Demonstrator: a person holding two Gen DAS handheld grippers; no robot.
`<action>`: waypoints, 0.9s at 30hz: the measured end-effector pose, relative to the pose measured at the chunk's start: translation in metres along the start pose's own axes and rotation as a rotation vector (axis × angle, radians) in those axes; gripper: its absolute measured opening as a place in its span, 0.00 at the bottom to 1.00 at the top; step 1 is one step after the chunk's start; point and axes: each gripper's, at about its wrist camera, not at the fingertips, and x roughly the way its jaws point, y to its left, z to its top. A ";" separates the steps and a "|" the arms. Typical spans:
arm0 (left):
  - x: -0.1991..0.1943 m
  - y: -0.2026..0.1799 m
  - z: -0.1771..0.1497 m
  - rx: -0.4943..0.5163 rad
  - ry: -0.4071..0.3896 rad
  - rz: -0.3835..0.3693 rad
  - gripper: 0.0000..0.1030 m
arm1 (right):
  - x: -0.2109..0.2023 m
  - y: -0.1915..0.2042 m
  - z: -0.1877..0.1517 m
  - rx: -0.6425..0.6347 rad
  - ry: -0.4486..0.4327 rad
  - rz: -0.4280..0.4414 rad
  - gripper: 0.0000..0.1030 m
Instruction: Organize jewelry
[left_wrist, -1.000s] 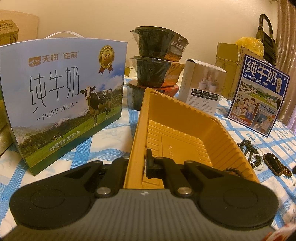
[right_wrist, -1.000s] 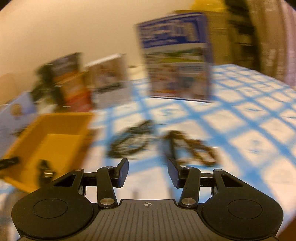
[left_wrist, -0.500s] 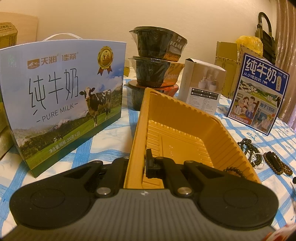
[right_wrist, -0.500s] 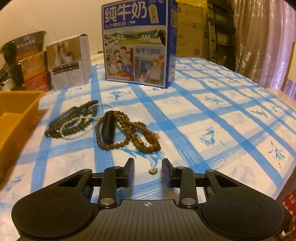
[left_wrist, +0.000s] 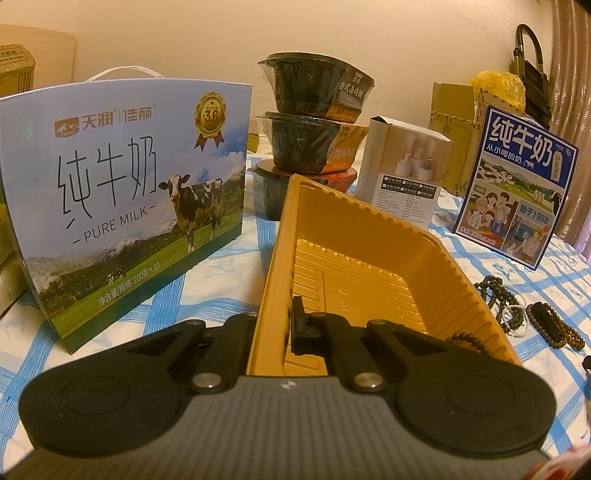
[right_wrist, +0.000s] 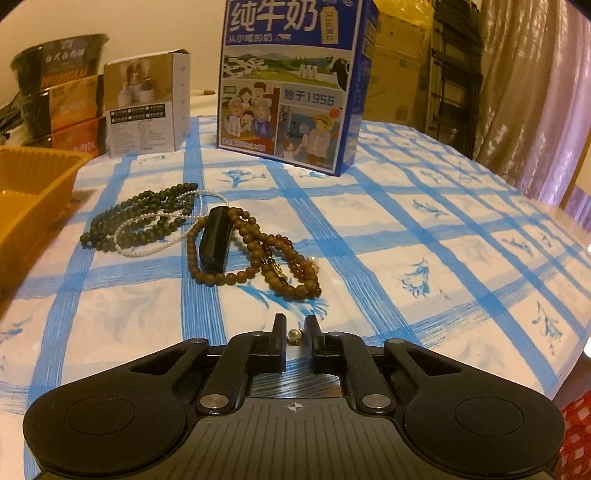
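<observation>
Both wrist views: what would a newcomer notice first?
The yellow tray, clamped at its near wall by the left gripper, fills the left view beside a big milk carton. In the right view, bead bracelets lie heaped on the blue-checked tablecloth, and the right gripper brackets a small pearl earring.

Brown bead strand (right_wrist: 255, 258), dark beads (right_wrist: 147, 221) lie beside yellow tray (right_wrist: 33, 192).

The right gripper (right_wrist: 295, 334) swung from the yellow tray toward the beads, then narrowed its fingers around a small pearl earring (right_wrist: 294, 336) lying between them.
</observation>
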 end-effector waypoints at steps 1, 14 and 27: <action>0.000 -0.001 0.000 0.000 0.000 -0.001 0.03 | 0.000 0.000 0.000 -0.002 -0.002 -0.002 0.09; 0.000 -0.002 0.001 0.004 -0.002 0.001 0.03 | -0.038 0.046 0.043 0.030 -0.130 0.263 0.09; -0.001 -0.003 0.001 -0.006 -0.002 -0.005 0.03 | -0.041 0.175 0.068 -0.064 -0.073 0.766 0.09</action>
